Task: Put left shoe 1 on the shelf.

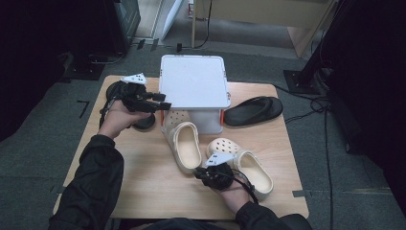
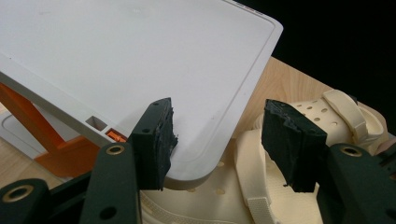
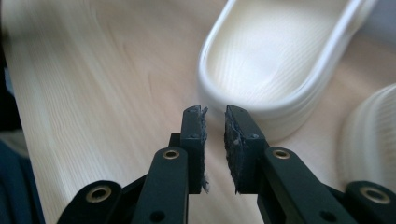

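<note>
A white lid [image 1: 194, 81] is tilted up over a white storage box [image 1: 207, 122] at the back of the wooden table [image 1: 143, 187]. My left gripper [image 1: 165, 101] is open at the lid's left front corner. In the left gripper view that corner of the lid [image 2: 140, 46] lies between the jaws of the left gripper [image 2: 219, 121], with the left pad at its rim and the right pad clear. Two cream clogs [image 1: 184, 143] [image 1: 251, 167] lie in front of the box. My right gripper [image 1: 198, 173] is shut on nothing, just short of a clog's heel [image 3: 280, 56].
A black sandal [image 1: 253, 110] lies right of the box, and another dark sandal [image 1: 143, 123] sits under my left hand. An orange latch [image 2: 56, 149] shows below the raised lid. Bare wood stretches along the table's front left.
</note>
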The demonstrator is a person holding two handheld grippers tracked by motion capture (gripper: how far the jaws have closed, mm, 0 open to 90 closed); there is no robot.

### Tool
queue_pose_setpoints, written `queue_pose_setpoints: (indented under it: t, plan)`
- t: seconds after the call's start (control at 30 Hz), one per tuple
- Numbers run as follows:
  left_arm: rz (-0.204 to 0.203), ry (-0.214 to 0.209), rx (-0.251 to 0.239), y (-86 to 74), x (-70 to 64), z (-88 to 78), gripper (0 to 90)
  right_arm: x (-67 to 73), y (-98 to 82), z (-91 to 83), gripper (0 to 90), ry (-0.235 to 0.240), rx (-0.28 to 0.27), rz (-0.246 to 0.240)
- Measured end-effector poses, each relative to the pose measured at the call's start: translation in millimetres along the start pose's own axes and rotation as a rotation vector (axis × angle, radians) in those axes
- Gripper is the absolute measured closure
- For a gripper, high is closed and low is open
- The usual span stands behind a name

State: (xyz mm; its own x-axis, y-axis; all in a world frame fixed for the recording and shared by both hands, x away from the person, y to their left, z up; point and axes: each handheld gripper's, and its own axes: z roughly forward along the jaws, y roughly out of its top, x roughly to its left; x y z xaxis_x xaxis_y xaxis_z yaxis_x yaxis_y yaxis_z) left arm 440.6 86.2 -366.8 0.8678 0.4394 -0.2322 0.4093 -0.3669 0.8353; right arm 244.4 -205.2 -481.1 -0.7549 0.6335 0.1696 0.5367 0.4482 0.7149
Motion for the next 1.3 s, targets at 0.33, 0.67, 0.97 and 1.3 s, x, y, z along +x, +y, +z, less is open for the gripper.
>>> queue_pose_setpoints:
  t: [0.33,0.67,0.97,1.3]
  plan:
    - [0.004,0.016,-0.002,-0.1,0.2,0.0,45.7,6.1,1.1,30.7,79.4,0.008,0.069,-0.087]
    - [-0.009,0.007,0.008,-0.3,1.2,-2.4,56.2,6.7,3.8,26.5,79.4,0.012,0.068,-0.064]
    - [0.009,0.026,0.014,-0.2,-0.1,-2.5,59.8,-8.9,-0.6,11.7,67.4,-0.122,0.082,-0.054]
    - [0.021,0.026,0.014,-0.4,-0.6,-1.7,60.4,-4.8,1.3,22.3,61.0,-0.066,0.073,-0.051]
